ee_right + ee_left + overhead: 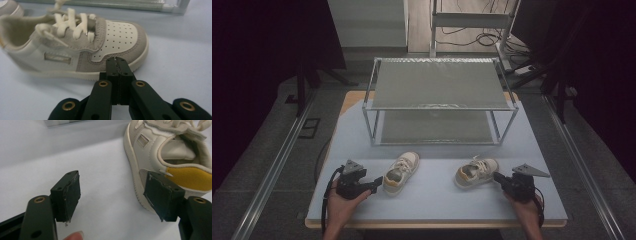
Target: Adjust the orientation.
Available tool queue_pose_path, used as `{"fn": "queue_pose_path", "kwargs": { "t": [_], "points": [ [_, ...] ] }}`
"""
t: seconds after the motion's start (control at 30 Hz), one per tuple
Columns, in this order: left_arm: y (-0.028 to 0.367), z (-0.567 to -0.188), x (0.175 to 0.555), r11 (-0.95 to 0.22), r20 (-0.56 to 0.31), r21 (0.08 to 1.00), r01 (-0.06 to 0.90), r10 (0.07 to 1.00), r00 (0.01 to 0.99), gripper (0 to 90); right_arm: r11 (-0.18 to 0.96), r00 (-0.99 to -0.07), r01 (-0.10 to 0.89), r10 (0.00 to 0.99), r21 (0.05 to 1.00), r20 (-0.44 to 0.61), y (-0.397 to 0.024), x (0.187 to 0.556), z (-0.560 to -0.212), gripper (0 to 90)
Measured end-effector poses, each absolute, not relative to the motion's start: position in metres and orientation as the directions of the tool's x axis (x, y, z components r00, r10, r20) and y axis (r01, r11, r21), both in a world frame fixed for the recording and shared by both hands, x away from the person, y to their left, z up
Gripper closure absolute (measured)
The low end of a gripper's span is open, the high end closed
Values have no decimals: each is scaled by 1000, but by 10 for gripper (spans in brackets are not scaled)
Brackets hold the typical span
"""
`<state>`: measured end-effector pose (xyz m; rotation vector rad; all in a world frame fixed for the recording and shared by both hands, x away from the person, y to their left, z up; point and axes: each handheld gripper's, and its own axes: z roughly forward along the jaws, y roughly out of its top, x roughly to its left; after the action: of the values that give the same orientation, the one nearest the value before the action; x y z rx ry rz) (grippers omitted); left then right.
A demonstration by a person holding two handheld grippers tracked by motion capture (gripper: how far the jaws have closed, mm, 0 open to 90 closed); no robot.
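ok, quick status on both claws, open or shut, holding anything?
Left claw: open, holding nothing; one jaw sits beside the heel of the left shoe.
Right claw: shut, empty, tips close to the side of the right shoe.

Left shoe: small cream-and-grey sneaker, yellow heel tab, laced, upright on sole, on table before the rack, toe pointing away. Right shoe: matching, upright, well apart, toe angled right.
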<state>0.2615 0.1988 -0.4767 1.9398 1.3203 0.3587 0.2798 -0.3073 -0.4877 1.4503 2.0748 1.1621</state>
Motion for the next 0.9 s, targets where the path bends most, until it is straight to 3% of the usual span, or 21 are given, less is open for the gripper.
{"fn": "queue_pose_path", "kwargs": {
  "t": [0.53,0.7,0.9],
  "points": [
    [203,-475,260,-179,-172,715,675,891,419,287,122,-412,567,899,815,151,-305,277,-480,897],
    [205,-474,259,-172,-176,717,675,893,414,287,171,-505,497,855,851,123,-281,246,-456,897],
    [204,-473,259,-176,-172,719,672,892,417,286,238,-580,485,808,842,106,-238,235,-456,896]
  ]
}}
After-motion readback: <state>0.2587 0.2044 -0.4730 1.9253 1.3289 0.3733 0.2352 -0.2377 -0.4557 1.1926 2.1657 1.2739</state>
